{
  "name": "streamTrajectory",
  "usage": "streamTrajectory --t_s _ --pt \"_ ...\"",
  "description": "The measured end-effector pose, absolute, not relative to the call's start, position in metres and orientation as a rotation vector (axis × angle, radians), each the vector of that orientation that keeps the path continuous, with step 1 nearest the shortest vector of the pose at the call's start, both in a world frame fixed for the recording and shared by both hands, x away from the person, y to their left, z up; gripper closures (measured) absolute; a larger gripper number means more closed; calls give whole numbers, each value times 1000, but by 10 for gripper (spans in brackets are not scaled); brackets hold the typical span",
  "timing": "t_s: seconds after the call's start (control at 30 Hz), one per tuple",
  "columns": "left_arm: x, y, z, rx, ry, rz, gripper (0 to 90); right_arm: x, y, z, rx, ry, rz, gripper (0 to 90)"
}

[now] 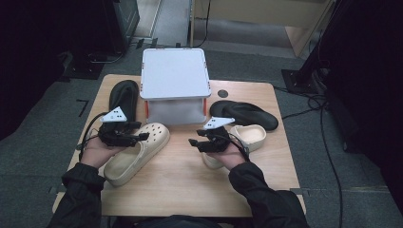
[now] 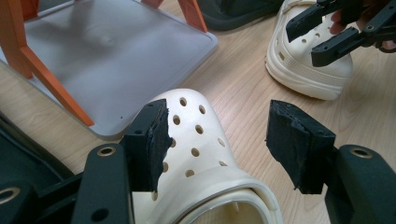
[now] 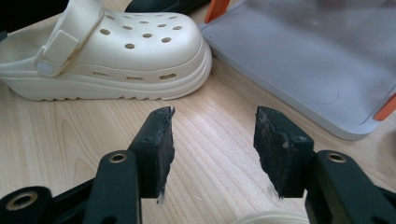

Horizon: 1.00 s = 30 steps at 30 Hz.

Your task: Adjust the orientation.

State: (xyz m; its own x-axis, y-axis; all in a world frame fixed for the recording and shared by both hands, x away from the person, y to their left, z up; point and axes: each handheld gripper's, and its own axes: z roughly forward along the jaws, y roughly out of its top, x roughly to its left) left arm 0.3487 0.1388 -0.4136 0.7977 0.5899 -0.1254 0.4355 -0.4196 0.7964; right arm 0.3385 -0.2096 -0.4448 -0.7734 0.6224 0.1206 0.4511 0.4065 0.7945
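We find the left gripper [image 1: 142, 137] with its jaws spread wide and nothing clasped; in the left gripper view its pads [image 2: 156, 140] stand to either side of the perforated toe of a cream clog [image 2: 201, 154], the left pad just beside or perhaps touching the toe's flank, which we cannot settle, the right pad well clear over bare wood. In the high view this left clog [image 1: 138, 154] lies on the near left of the wooden table [image 1: 190, 190], toe pointing toward the middle. The right gripper [image 1: 192, 142] is likewise released, its jaws parted over bare wood with nothing between them, as the right gripper view [image 3: 212, 140] confirms; the hand that bears it rests above the second cream clog [image 1: 247, 135], which lies on the near right of the table. From the right gripper view the left clog [image 3: 116, 51] appears side-on, strap folded back toward the heel. Beyond the grippers, a grey two-tier rack [image 1: 175, 73] with orange legs stands at the far centre of the table, its lower shelf [image 2: 107, 51] close to both clogs. A black shoe [image 1: 123, 95] lies left of the rack and a second black shoe [image 1: 244, 114] lies right of it, just behind the right clog.
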Motion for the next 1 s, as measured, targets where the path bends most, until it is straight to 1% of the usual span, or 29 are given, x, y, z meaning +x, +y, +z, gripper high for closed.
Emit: streamTrajectory --t_s 0.37,0.7,1.0 --pt "346 155 -419 2068 803 213 392 338 -210 -443 957 2469 1310 480" --pt "339 177 -428 2059 855 224 363 341 -208 -444 963 2471 1319 477" --pt "339 179 -440 2101 817 191 357 341 -207 -445 966 2479 1313 473"
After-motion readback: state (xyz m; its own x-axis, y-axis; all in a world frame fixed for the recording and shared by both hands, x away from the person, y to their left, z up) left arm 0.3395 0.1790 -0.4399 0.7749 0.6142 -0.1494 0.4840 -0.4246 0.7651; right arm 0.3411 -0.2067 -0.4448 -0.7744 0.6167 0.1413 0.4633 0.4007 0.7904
